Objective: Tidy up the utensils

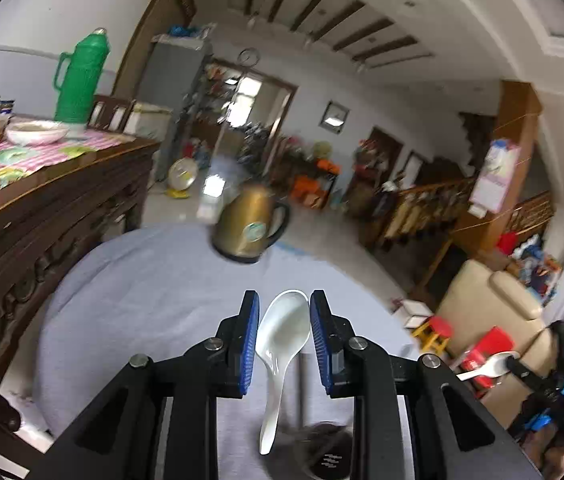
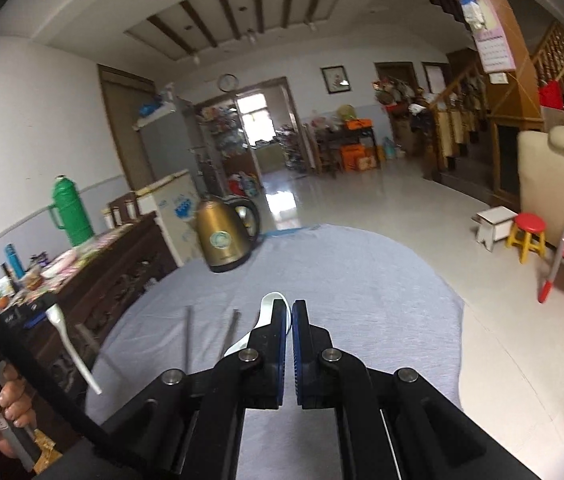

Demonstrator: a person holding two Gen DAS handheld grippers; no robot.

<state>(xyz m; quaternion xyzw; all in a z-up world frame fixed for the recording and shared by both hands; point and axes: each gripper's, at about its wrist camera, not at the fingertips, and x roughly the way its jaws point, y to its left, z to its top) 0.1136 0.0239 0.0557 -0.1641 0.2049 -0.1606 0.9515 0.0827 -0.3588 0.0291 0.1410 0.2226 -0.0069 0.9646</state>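
Left gripper (image 1: 284, 316) clamps a white spoon (image 1: 282, 344) (handle blurred); right gripper (image 2: 291, 322) pinches another spoon (image 2: 268, 312), mostly hidden

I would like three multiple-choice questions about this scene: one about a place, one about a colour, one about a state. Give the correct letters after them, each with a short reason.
1. Where does the gold metal kettle stand?
A. on the far edge of the grey tablecloth
B. on the floor
C. on the red stool

2. What colour is the tall thermos flask on the wooden sideboard?
A. red
B. green
C. white

3. What is between the pads of the left gripper?
A. nothing
B. a metal chopstick
C. a white ceramic spoon

Key: 1 A, the kettle base rests on the cloth; 2 B, its body is plainly green; 3 C, the spoon bowl sits between the blue pads, handle hanging down.
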